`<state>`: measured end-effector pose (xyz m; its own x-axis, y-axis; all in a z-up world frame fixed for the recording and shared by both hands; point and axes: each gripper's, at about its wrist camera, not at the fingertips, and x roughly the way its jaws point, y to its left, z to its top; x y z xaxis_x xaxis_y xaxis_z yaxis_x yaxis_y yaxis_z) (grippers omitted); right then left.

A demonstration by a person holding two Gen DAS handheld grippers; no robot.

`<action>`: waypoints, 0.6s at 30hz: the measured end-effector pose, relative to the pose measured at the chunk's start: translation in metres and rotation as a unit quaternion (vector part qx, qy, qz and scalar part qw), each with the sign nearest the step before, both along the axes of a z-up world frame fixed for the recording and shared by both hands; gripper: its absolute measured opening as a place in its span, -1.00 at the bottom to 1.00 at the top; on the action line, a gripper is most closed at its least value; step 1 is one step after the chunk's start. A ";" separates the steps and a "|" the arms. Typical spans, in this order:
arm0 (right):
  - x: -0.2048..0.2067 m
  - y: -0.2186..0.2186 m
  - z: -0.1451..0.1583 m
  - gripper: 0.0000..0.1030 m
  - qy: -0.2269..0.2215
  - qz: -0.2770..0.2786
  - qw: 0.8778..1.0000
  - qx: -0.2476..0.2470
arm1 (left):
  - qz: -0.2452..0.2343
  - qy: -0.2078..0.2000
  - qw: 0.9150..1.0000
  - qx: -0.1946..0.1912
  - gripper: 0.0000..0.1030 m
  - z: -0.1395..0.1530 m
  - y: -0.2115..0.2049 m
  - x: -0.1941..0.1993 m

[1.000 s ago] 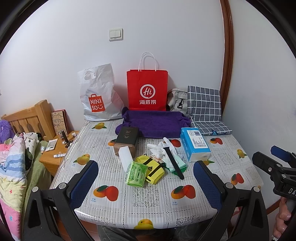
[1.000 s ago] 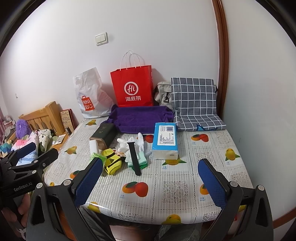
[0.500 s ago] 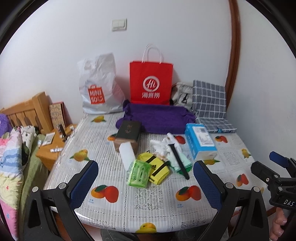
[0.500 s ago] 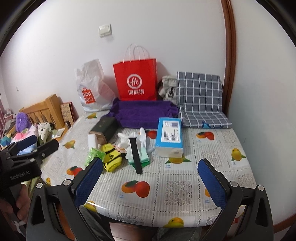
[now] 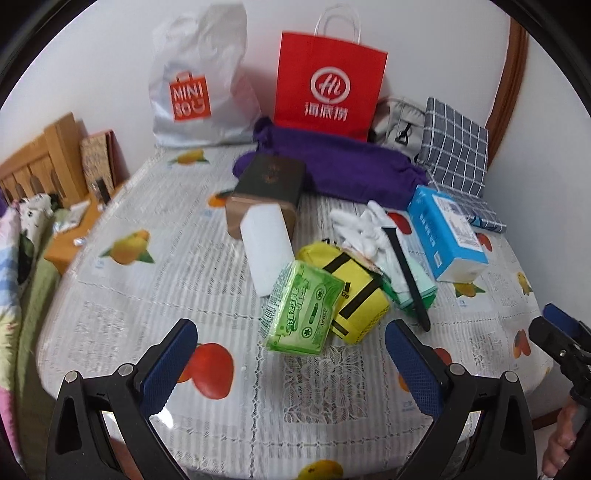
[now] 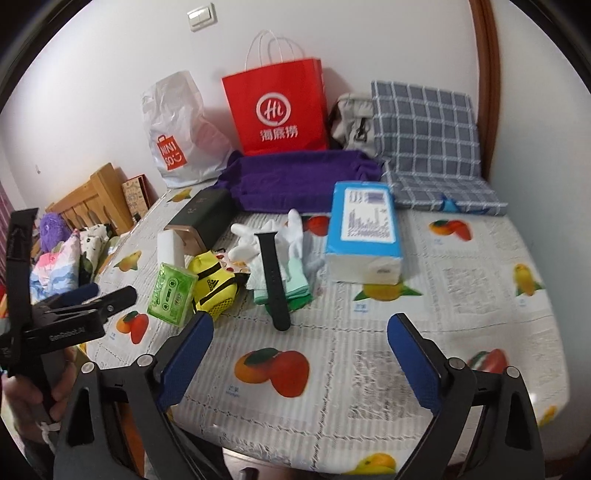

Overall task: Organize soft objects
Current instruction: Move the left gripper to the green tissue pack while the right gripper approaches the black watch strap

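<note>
A lived-in bedroom at home: a table [image 5: 147, 280] under a fruit-print plastic cover stands against a white wall, just beside a wooden bed frame [image 6: 88, 199] piled with patterned bedding [image 6: 55, 266] and a purple plush toy [image 6: 51, 227]. At the table's back edge stand 2 shopping bags, a red paper bag [image 6: 277, 107] and a white Miniso bag [image 6: 177, 133], with a checked cushion [image 6: 424, 129] and a purple towel [image 6: 295, 181]. A light switch [image 6: 201, 14] sits on the wall above.
</note>
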<state>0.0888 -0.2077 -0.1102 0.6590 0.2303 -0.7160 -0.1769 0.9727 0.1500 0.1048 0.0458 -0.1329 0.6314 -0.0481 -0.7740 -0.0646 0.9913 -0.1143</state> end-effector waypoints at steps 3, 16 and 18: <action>0.013 0.005 -0.015 0.73 0.023 0.002 1.000 -0.001 | -0.004 0.006 1.000 0.001 0.98 -0.011 0.000 0.009; 0.043 0.019 -0.051 0.72 0.062 0.008 0.998 -0.028 | -0.015 0.046 0.999 -0.011 0.98 -0.054 -0.010 0.047; 0.047 0.021 -0.053 0.72 0.063 0.011 0.998 -0.029 | -0.016 0.048 0.999 -0.011 0.91 -0.057 -0.013 0.051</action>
